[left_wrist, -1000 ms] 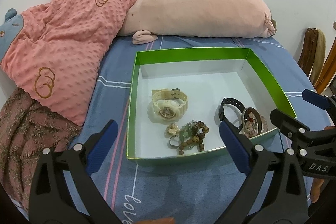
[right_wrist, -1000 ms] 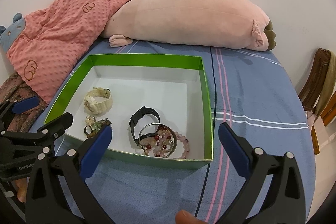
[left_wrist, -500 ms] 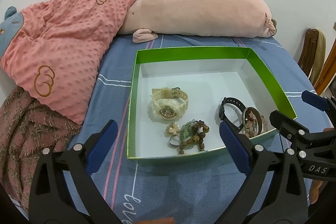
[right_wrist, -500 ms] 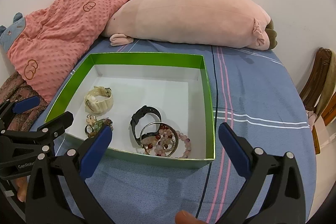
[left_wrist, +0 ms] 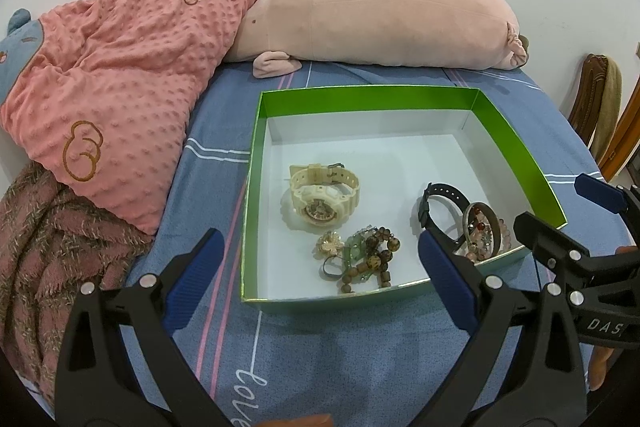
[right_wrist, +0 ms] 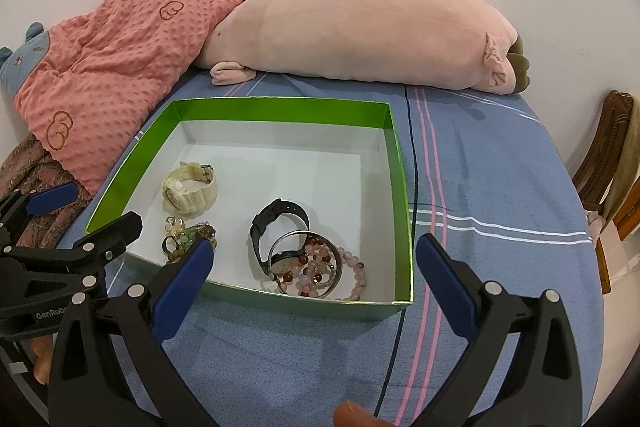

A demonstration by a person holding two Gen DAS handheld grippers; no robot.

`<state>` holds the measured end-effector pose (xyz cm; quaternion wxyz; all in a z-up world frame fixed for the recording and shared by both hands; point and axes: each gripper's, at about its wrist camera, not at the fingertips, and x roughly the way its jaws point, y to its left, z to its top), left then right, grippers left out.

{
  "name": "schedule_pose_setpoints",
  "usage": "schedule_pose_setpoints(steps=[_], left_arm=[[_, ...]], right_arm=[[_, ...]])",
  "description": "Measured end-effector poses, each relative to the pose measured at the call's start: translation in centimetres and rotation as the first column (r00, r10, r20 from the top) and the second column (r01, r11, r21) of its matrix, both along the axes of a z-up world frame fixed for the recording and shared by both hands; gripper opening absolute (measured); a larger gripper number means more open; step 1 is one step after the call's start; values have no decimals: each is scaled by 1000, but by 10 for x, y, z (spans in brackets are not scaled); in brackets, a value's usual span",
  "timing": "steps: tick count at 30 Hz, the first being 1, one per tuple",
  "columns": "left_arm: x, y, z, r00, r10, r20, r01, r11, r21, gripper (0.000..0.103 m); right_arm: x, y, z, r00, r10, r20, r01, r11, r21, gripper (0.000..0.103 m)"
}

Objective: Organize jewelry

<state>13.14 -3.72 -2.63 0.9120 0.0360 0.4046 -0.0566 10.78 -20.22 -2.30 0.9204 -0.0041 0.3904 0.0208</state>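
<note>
A green-walled box (left_wrist: 360, 98) (right_wrist: 280, 111) with a white floor lies on the blue bed. Inside are a cream watch (left_wrist: 324, 194) (right_wrist: 188, 189), a black watch (left_wrist: 442, 201) (right_wrist: 278, 223), a silver bangle with pink and red beads (left_wrist: 482, 229) (right_wrist: 316, 265), and a tangle of brown beads, a ring and a flower charm (left_wrist: 360, 253) (right_wrist: 186, 239). My left gripper (left_wrist: 320, 277) is open and empty before the box's near wall. My right gripper (right_wrist: 312, 281) is open and empty, near the box's front right corner.
A pink dotted blanket (left_wrist: 112, 79) and a brown throw (left_wrist: 48, 247) lie left of the box. A long pink plush pillow (left_wrist: 380, 19) lies behind it against the wall. A wooden chair (right_wrist: 608, 171) stands at the bed's right edge.
Both grippers have shifted very slightly; the box sits a touch differently in view. Nothing was taken or let go.
</note>
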Motion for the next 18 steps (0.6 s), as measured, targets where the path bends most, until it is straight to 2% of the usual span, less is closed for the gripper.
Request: schedule_pose_setpoints(steps=[18], left_arm=[[0,0,-1,1000,1,-2,-1,1000,-1,99]], right_arm=[[-2,2,-1,1000,-3,-2,3,1000,0,101]])
